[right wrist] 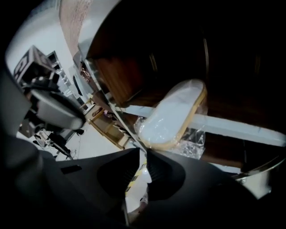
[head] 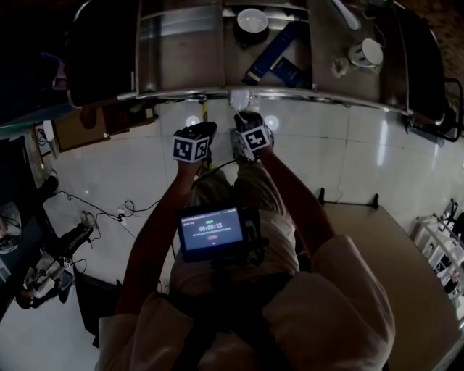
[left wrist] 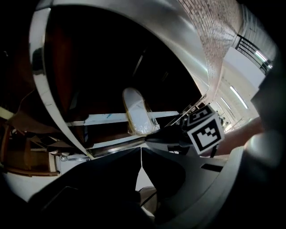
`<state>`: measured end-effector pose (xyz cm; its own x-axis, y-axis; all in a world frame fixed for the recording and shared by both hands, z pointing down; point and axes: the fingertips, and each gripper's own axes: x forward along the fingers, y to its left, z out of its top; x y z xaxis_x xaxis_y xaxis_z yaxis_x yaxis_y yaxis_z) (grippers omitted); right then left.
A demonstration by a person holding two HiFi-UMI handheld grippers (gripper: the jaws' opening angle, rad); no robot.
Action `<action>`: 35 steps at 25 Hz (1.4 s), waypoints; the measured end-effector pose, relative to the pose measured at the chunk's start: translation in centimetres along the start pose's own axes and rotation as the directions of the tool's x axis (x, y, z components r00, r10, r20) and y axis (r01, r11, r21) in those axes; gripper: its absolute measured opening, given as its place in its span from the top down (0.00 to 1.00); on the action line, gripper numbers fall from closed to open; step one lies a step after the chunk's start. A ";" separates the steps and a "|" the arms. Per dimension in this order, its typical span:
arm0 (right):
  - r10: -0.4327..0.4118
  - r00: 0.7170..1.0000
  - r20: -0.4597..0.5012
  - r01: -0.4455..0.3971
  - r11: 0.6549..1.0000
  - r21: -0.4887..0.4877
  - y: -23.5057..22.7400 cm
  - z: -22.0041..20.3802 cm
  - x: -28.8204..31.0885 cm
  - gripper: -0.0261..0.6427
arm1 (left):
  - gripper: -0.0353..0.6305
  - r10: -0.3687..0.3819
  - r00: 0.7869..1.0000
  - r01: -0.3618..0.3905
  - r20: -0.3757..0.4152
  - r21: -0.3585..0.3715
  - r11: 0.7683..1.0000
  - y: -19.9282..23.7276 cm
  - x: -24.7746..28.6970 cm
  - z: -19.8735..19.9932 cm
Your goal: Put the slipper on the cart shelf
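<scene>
A white slipper with a tan rim, wrapped in clear plastic, lies across a pale bar of the cart's dark lower shelf. My right gripper has its tips pinched on the slipper's near end, with only a thin slit between the jaws. In the left gripper view the slipper rests on the same bar, the right gripper at its near end. My left gripper is shut, holds nothing, and hangs short of the shelf. From the head view both grippers, left and right, sit under the cart's rail by the slipper.
The cart's top carries a bowl, a blue box and a white cup. Cables trail over the white tiled floor at the left. A table stands at the right. Wooden furniture shows beyond the cart.
</scene>
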<state>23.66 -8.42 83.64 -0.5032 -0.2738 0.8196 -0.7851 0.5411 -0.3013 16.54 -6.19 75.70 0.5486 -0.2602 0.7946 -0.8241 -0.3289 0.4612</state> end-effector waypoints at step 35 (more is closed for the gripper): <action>0.071 0.767 0.638 -0.233 0.957 0.173 6.8 12.0 -26.0 0.75 | 0.95 -0.137 0.820 0.171 0.556 -0.009 0.985 -1.6 -27.9 0.9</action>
<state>27.06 -7.19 54.41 -0.6720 -0.6788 0.2959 -0.6966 0.4439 -0.5636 2.69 0.74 52.47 0.6413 -0.6730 0.3685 -0.7194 -0.3604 0.5938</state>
